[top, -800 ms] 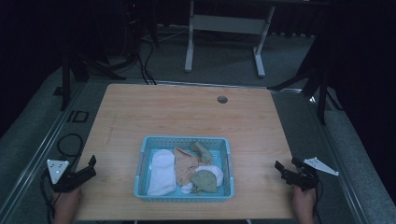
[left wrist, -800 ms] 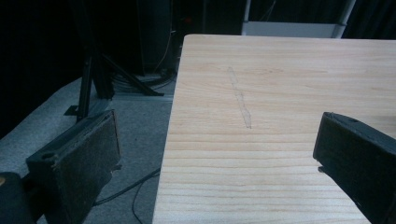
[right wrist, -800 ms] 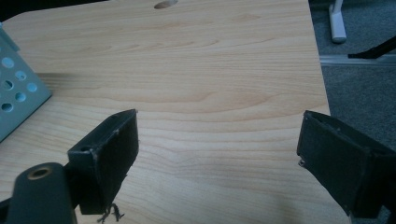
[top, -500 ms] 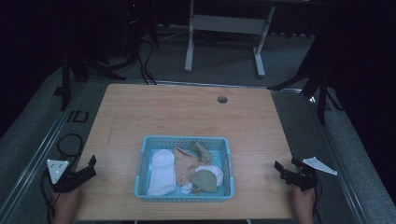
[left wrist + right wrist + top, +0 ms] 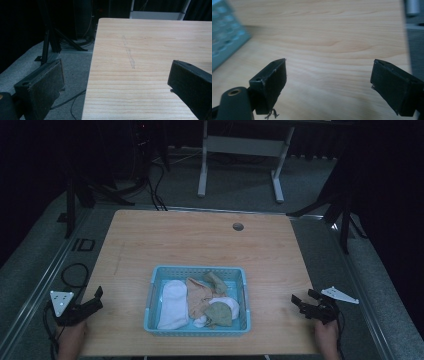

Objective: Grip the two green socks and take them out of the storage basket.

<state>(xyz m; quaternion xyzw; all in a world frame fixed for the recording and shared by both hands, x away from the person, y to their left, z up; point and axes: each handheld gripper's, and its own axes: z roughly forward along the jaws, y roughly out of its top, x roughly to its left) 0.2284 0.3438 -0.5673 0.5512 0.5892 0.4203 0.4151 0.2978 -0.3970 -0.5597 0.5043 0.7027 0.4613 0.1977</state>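
Socks in a blue basket, midway between two idle grippers.
The basket sits near the table's front edge, long axis running left to right. The left gripper and right gripper flank it, both with jaws spread and empty, roughly equally distant. No readable labels or writing on anything.

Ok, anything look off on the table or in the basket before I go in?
Nothing stands out. The blue plastic basket sits square on the wooden table, its white, tan and green cloths all inside. The left gripper and right gripper are open and empty at the edges.
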